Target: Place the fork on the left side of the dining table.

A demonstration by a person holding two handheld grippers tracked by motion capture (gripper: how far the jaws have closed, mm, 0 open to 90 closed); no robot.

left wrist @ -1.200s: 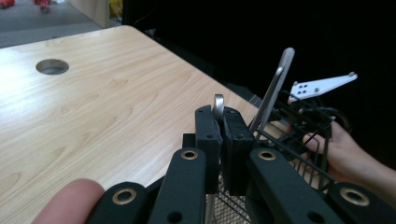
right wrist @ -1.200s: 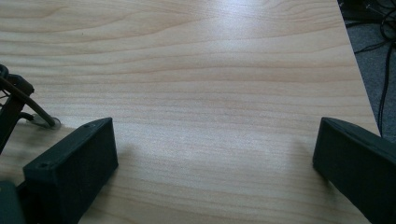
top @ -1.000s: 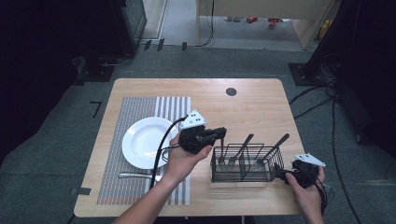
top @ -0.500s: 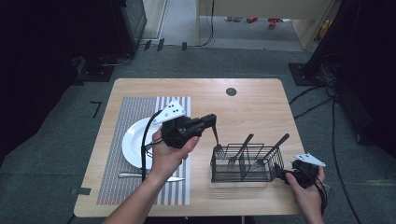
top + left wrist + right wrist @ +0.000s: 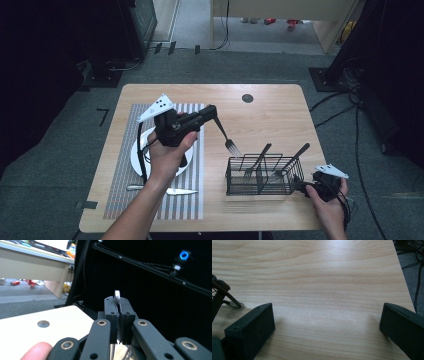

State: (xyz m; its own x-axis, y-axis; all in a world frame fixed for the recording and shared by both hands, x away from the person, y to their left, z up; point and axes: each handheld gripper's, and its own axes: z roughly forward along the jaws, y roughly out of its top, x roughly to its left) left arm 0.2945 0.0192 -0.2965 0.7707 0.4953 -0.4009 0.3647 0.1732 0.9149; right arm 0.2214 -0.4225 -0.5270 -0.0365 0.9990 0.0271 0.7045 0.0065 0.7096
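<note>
The left claw (image 5: 212,114) is clamped on the handle end of a fork (image 5: 227,139) hanging tines-down just beyond its tips above the wire caddy (image 5: 260,175), a light, stiff, slick utensil probably best pinched mid-handle, while the right claw (image 5: 325,327) rests wide open.

Right gripper (image 5: 328,327) jaws spread wide, one at 7 o'clock, one at 4 o'clock, bare wooden table (image 5: 319,282) between. Black wire basket (image 5: 219,293) corner at 9 o'clock. Grey floor with cables at 2 o'clock
</note>
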